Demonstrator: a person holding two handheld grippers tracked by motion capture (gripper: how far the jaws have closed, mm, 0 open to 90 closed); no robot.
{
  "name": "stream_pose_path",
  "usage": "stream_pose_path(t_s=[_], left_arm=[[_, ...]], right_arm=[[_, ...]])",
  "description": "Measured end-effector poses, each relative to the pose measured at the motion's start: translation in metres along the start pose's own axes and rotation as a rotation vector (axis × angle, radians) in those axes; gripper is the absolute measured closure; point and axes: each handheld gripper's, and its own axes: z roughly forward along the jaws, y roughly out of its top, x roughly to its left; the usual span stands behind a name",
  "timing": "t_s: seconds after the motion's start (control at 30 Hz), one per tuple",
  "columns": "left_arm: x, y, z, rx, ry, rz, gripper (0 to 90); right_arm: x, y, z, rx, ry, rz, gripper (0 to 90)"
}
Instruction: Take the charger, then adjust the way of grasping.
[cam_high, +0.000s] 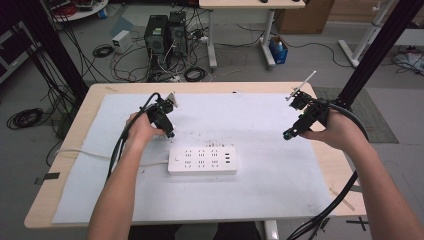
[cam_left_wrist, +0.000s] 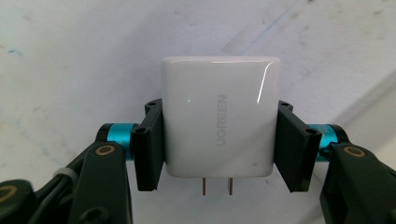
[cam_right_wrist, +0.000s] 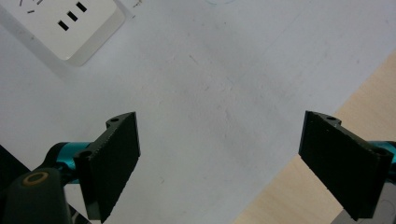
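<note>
White charger (cam_left_wrist: 219, 119), grey lettering; white power strip (cam_high: 202, 160); black claw pads (cam_left_wrist: 150, 144).

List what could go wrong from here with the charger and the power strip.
1. The left gripper clamps the white charger by its glossy flat sides; it could slip or twist when pushed into a socket.
2. The charger's prongs point back toward the gripper, so the hand must turn it before the prongs can meet the power strip; a misaligned push may bend them.
3. The power strip lies loose on the white mat; the right gripper hangs open beside it, so the strip may slide.
</note>
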Motion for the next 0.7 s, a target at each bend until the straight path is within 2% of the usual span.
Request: stream_pose_path(t_s=[0.1, 0.13, 0.17, 0.2, 0.23, 0.33, 0.47, 0.57, 0.67, 0.7], left_arm=[[-0.006, -0.005, -0.036, -0.047, -0.010, 0.013, 42.5], [-0.007, -0.007, -0.045, -0.065, -0.017, 0.008, 42.5], [-0.007, -0.007, -0.045, -0.065, -0.017, 0.008, 42.5], [-0.012, -0.011, -0.069, -0.098, -0.019, -0.001, 42.5], [-0.012, -0.011, -0.069, -0.098, -0.019, -0.001, 42.5], [-0.019, -0.016, -0.098, -0.116, -0.006, 0.018, 42.5], [-0.031, -0.021, -0.127, -0.126, 0.017, 0.052, 42.5], [-0.034, -0.022, -0.133, -0.137, 0.013, 0.065, 42.5], [-0.037, -0.023, -0.136, -0.153, 0.005, 0.080, 42.5], [-0.042, -0.023, -0.137, -0.163, 0.000, 0.116, 42.5]], right_arm=[[0.000, 0.000, -0.003, 0.001, 0.004, 0.016, 12.0], [0.000, 0.000, -0.004, -0.001, 0.004, 0.020, 12.0], [0.000, 0.000, -0.004, 0.001, 0.008, 0.030, 12.0], [-0.001, 0.000, -0.005, 0.004, 0.012, 0.039, 12.0], [-0.001, 0.000, -0.005, 0.003, 0.011, 0.051, 12.0], [-0.002, 0.001, -0.007, -0.002, 0.013, 0.078, 12.0], [-0.006, 0.001, -0.010, -0.006, 0.024, 0.152, 12.0], [-0.007, 0.000, -0.014, -0.014, 0.033, 0.186, 12.1], [-0.007, 0.000, -0.015, -0.017, 0.044, 0.198, 12.1], [-0.008, 0.000, -0.017, -0.023, 0.051, 0.211, 12.1]])
